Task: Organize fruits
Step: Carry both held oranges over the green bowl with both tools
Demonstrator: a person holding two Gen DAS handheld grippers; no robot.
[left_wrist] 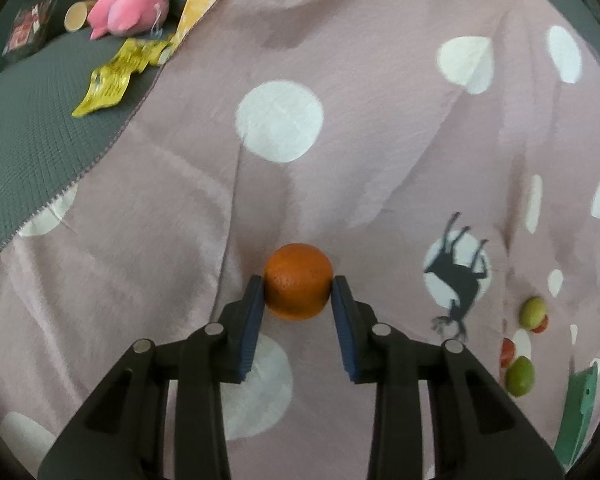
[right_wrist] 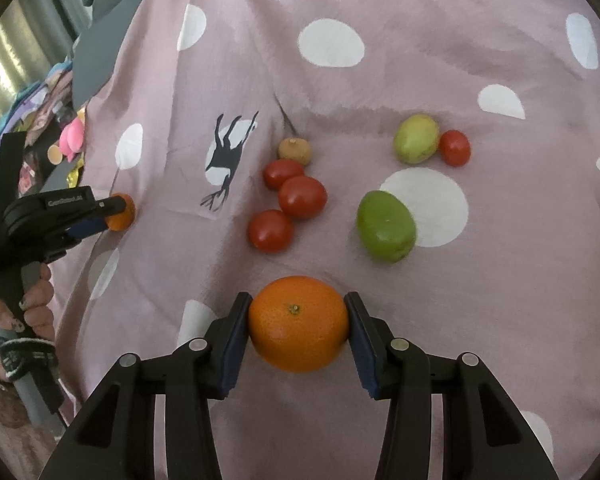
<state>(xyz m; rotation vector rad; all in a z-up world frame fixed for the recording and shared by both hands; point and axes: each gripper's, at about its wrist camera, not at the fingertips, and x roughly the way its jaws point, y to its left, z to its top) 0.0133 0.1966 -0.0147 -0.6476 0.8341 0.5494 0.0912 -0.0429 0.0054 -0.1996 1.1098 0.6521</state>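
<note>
small orange (right_wrist: 121,213) half hidden behind left gripper (right_wrist: 100,216), green obj (left_wrist: 579,416) cut off at edge, unclear what

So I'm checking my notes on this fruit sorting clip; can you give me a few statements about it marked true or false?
1. Each gripper grips an orange: the left gripper a small orange, the right gripper a big orange. True.
2. Four red tomatoes lie on the cloth. True.
3. The fruit sits in a bowl. False; it lies loose on the cloth.
4. The two green fruits touch each other. False; they lie apart.
</note>
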